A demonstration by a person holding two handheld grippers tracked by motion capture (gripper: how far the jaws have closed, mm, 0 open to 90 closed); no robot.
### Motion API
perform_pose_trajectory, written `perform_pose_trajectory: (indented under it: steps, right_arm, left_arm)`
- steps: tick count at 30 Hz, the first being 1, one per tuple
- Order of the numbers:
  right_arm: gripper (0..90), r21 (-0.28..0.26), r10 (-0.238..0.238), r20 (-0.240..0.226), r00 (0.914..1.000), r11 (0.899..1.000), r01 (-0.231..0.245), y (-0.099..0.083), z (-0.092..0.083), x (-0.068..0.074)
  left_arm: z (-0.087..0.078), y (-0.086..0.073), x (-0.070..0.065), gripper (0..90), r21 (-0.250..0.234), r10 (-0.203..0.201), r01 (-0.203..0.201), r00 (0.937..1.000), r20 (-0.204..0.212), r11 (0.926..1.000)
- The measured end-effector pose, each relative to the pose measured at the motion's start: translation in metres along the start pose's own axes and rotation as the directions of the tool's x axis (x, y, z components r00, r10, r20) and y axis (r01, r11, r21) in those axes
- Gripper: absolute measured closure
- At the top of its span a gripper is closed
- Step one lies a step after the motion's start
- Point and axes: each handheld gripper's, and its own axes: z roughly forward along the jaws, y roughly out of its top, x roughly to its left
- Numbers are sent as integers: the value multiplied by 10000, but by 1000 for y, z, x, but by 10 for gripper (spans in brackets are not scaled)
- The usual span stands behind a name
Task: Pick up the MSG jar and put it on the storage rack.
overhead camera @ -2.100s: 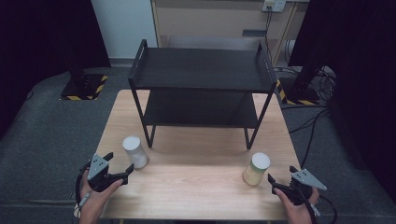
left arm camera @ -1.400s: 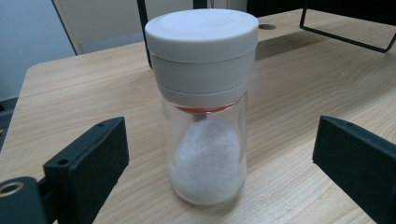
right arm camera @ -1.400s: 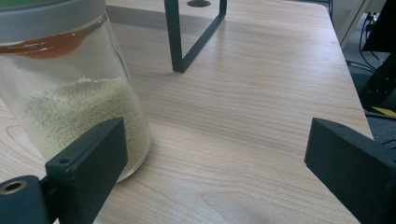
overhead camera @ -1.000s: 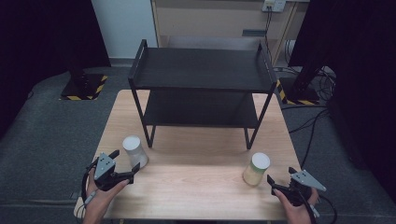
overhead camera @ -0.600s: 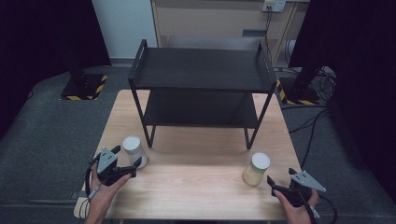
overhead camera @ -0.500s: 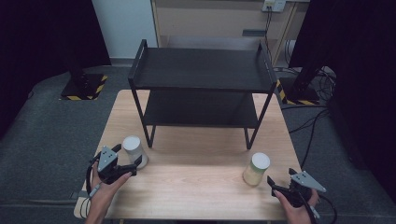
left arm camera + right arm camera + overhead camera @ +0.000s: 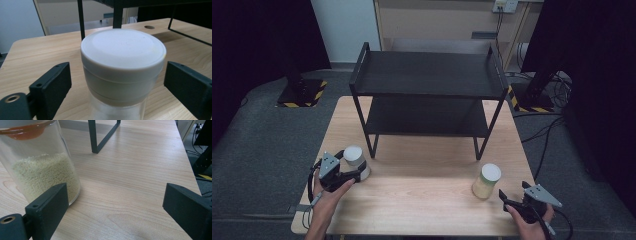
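Upright clear jar, white lid (flat), between spread left gripper jaws

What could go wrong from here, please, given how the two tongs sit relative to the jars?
1. The left tongs straddle the white-lidded jar up near its lid; closing that high might tip the tall jar or slip off the lid.
2. The grain jar stands off to one side of the open right tongs, not between them; pushing forward as aligned could nudge it over instead of catching it.
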Motion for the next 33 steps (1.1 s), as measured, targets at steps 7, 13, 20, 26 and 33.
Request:
perform_pose_trajectory:
  steps: [7,13,20,26,33]
  right_arm:
    - [71,4,-41,-37,10000,10000,41,0,0,1]
    - [71,-14,-59,-39,10000,10000,59,0,0,2]
    - [73,-58,-67,-36,10000,10000,67,0,-1,2]
    - [74,-107,-3,-103,9999,9999,2,0,-1,1]
    - [74,-168,-10,-119,9999,9999,8,1,-2,2]
  left_arm:
    - [1,-1,1,206,-142,-174,173,9998,-114,9998]
    - [3,1,3,323,-98,15,-14,9999,148,10000]
    - [1,2,0,326,-50,76,-76,10000,45,10000]
    - [-3,6,0,327,-122,87,-86,9999,65,9999]
    - [-11,16,1,328,-255,331,-322,9988,360,9992]
